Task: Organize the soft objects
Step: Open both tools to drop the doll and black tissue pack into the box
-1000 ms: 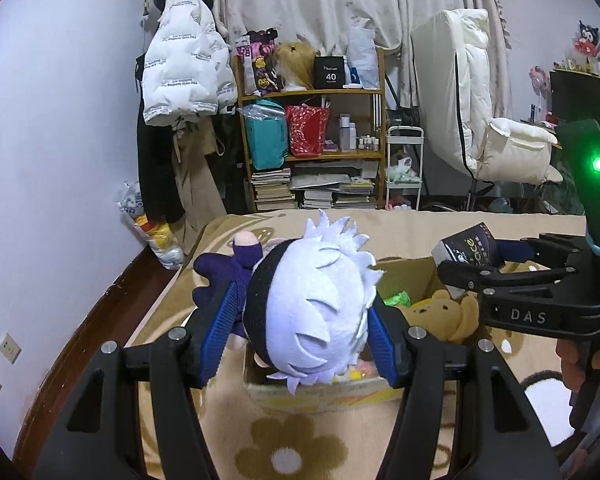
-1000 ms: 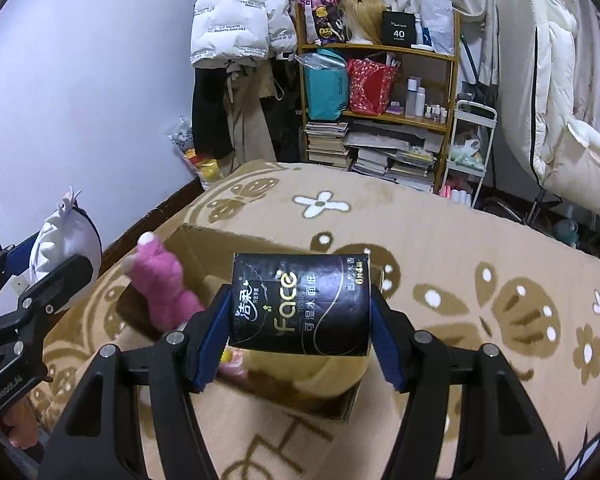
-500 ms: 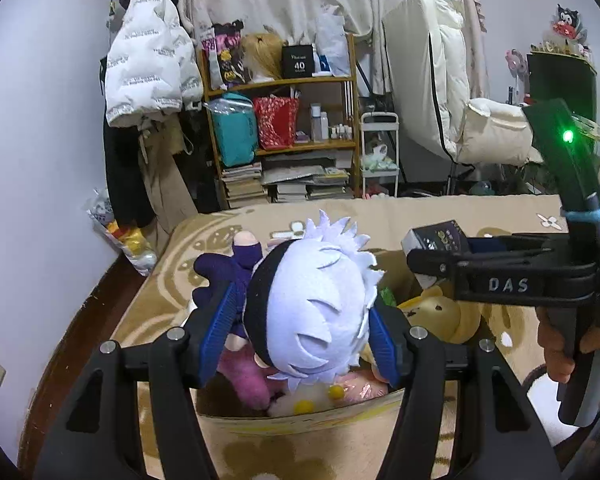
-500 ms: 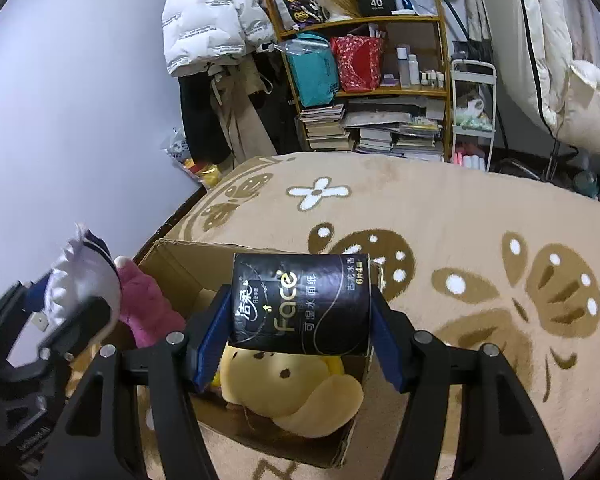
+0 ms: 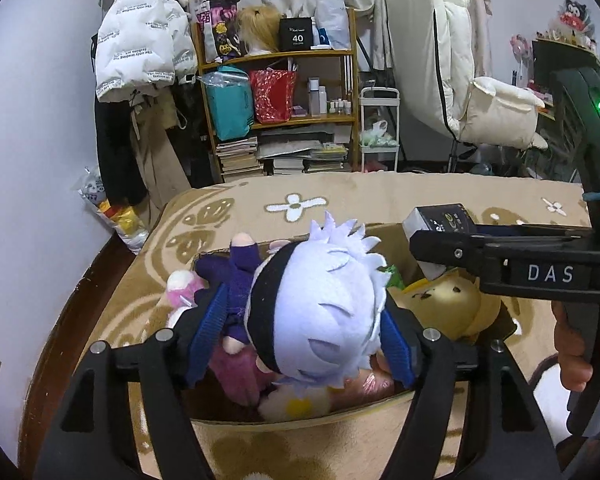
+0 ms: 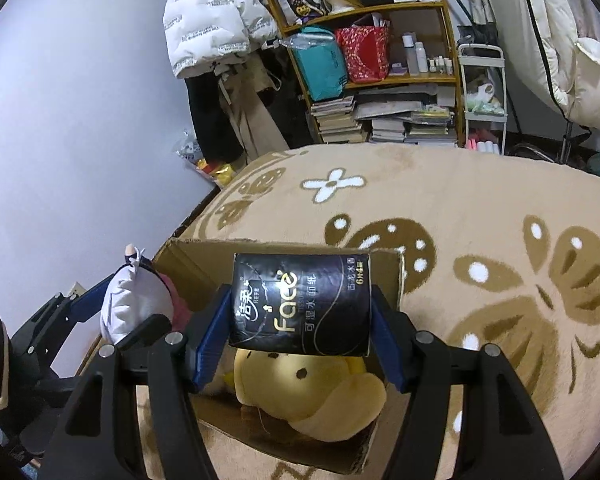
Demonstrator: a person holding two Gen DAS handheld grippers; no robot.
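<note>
Hanging over an open cardboard box [image 5: 300, 420] on a flower-patterned beige rug [image 6: 480, 208], the left gripper [image 5: 300, 336] has a white-haired plush doll [image 5: 320, 312] between its blue pads. Its jaws are opening: a gap shows between the left pad and the doll's head, while the right pad is hidden behind the hair, so contact there cannot be told.

The left wrist view looks down into the left half of the box, where a pink plush [image 5: 236, 372] and a white flower-shaped toy [image 5: 296, 404] lie beneath the doll, things the other camera barely shows. It also catches the right gripper [image 5: 440, 248] from the side, with a hand [image 5: 576, 344] on its handle.

The right wrist view shows the right gripper [image 6: 302, 328] clamped on a black tissue pack [image 6: 302, 304] printed "Face", both pads pressed on its ends, held above the box's right half. Directly below it lies a yellow bear plush [image 6: 312, 396] against the near right corner of the box. At the left of that view the doll [image 6: 128, 304] appears from the side in the left gripper [image 6: 112, 320].
</note>
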